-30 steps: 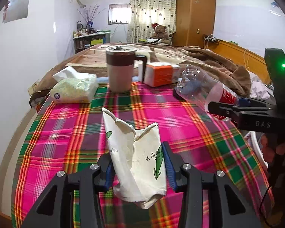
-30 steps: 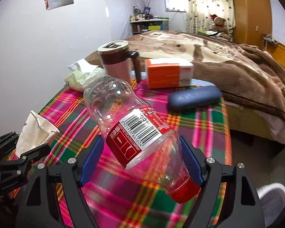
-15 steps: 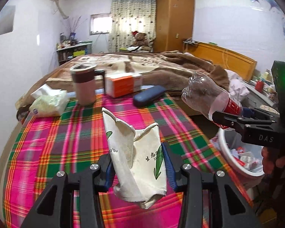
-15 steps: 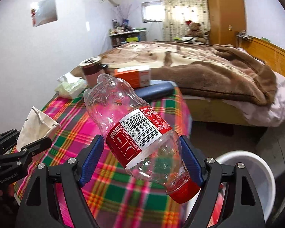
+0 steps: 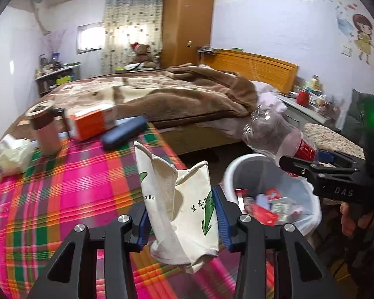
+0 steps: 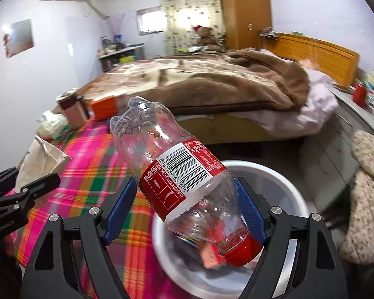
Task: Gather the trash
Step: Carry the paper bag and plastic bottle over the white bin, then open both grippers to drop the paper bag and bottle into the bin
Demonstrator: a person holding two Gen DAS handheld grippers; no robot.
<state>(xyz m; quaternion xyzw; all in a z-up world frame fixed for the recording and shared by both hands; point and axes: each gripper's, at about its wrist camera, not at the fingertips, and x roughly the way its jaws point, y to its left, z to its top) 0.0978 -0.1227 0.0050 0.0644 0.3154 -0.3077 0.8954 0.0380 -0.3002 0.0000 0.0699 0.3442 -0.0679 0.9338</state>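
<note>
**Both claws loaded, bottle over bin**

A crushed paper cup (image 5: 184, 209) with green print is clamped between the blue pads of the left claw (image 5: 180, 220), held above the right edge of the plaid-covered bench (image 5: 49, 199). An empty clear cola bottle (image 6: 184, 174) with red label and red cap is gripped across its lower body by the right claw (image 6: 187, 211), tilted cap-down towards the camera. The bottle is held above the white waste bin (image 6: 281, 177), which stands on the floor just beside the bench; wrappers and scraps are seen inside the bin in the left wrist view (image 5: 309, 199). Left on the bench are a brown lidded mug (image 5: 46, 129), an orange box (image 5: 92, 123), a dark blue case (image 5: 123, 133) and a tissue pack (image 5: 11, 154). A bed with a brown blanket (image 6: 212, 84) is noted behind
</note>
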